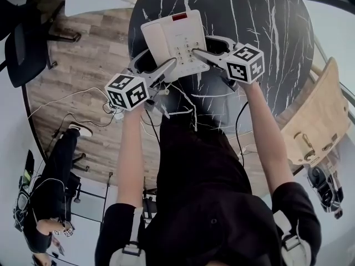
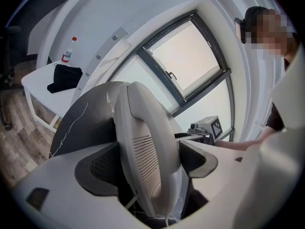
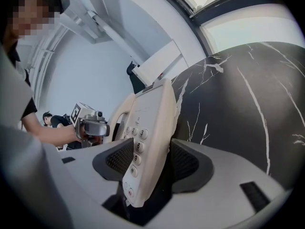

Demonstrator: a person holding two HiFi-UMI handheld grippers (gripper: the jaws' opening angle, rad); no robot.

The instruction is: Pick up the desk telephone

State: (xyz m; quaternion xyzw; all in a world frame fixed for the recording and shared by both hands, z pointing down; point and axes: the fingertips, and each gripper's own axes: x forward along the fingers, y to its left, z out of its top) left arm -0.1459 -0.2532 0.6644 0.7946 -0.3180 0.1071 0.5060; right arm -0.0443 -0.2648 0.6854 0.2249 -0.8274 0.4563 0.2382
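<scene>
A white desk telephone (image 1: 175,40) lies near the front edge of a round black marble table (image 1: 249,15). My left gripper (image 1: 161,60) reaches in at its left side. In the left gripper view the handset (image 2: 145,151) stands between the wide jaws of the left gripper (image 2: 147,159), the pads close beside it, and no squeeze is visible. My right gripper (image 1: 202,44) is at the phone's right side. The right gripper view has the keypad edge of the telephone (image 3: 150,128) between the right gripper's (image 3: 152,161) pads, which lie against both faces.
A white side table (image 2: 47,80) carries a bottle (image 2: 69,49) and a black cloth. An office chair (image 1: 28,43) and loose cables (image 1: 83,110) are on the wooden floor at left. Another person (image 1: 55,187) sits low left. A wooden chair (image 1: 321,121) stands at right.
</scene>
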